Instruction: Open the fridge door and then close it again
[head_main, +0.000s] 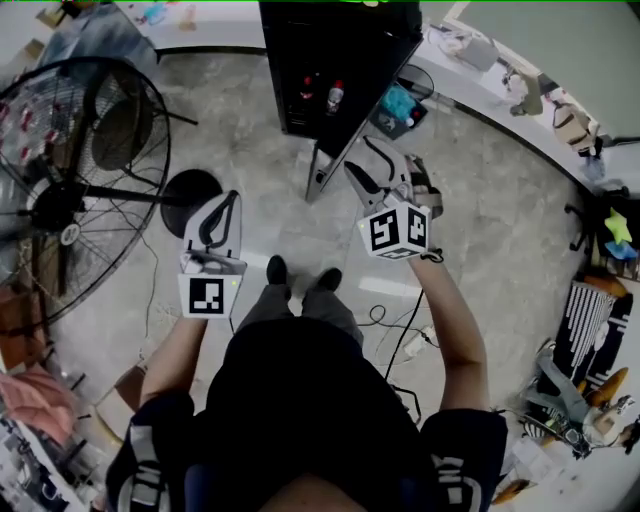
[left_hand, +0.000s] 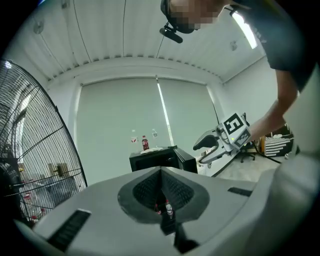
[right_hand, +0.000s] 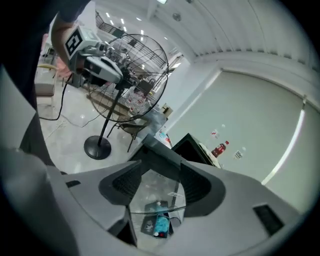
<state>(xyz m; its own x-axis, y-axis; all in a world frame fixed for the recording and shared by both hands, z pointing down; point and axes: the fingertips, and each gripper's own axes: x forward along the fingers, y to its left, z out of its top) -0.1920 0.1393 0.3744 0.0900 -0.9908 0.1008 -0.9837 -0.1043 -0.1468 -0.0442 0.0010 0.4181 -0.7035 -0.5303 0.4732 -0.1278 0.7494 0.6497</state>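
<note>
A small black fridge (head_main: 345, 50) stands on the floor ahead, with bottles (head_main: 335, 95) inside. Its glass door (head_main: 330, 165) is swung open toward me. My right gripper (head_main: 375, 172) hovers just right of the door's free edge with its jaws open. In the right gripper view the glass pane (right_hand: 155, 197) shows through the gap of that gripper (right_hand: 161, 167), and neither pad presses on it. My left gripper (head_main: 222, 222) hangs shut and empty to the left, away from the fridge. The left gripper view shows its shut jaws (left_hand: 161, 172), the fridge (left_hand: 160, 159) and the right gripper (left_hand: 210, 149).
A large standing fan (head_main: 70, 170) with a round base (head_main: 190, 190) is close on the left. Cables (head_main: 400, 330) run over the floor by my feet. A white counter (head_main: 500, 85) curves along the back right, and clutter (head_main: 590, 330) lies at the right.
</note>
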